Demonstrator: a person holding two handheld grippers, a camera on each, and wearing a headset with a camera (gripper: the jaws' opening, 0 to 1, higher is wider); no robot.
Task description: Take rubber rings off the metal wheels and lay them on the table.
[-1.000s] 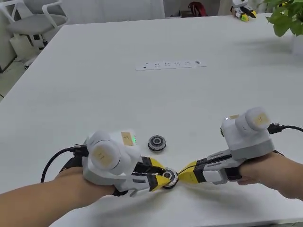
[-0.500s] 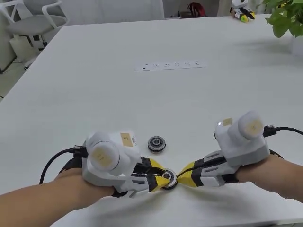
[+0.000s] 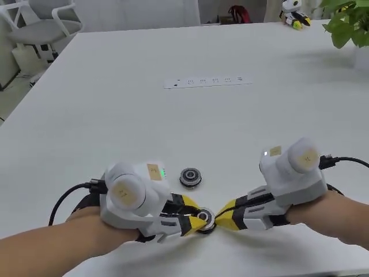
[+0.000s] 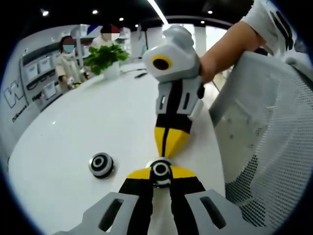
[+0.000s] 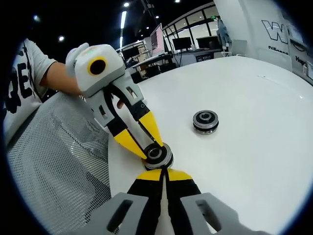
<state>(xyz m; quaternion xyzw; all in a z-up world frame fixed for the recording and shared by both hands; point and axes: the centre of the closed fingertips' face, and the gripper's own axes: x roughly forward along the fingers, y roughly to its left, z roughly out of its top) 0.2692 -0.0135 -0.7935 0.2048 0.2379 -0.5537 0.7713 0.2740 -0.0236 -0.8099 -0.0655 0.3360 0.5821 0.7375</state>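
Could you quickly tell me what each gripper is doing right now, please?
Left gripper: closed on the metal wheel.
Right gripper: closed, tips at that wheel's rim.

A white power strip [image 3: 207, 82] lies flat near the middle of the pale surface [image 3: 144, 115], well apart from a leafy green plant [image 3: 346, 20] at the far right corner and a small white-and-yellow toy figure [image 3: 293, 12] at the far edge. Beyond the far left corner stands a grey office chair [image 3: 40, 23], and something red [image 3: 239, 11] shows behind the far edge. In the left gripper view a white mesh chair back [image 4: 264, 132] stands just beside the near edge, with two people [image 4: 68, 58] behind the plant, while the right gripper view shows dark monitors [image 5: 183, 44] in the background.
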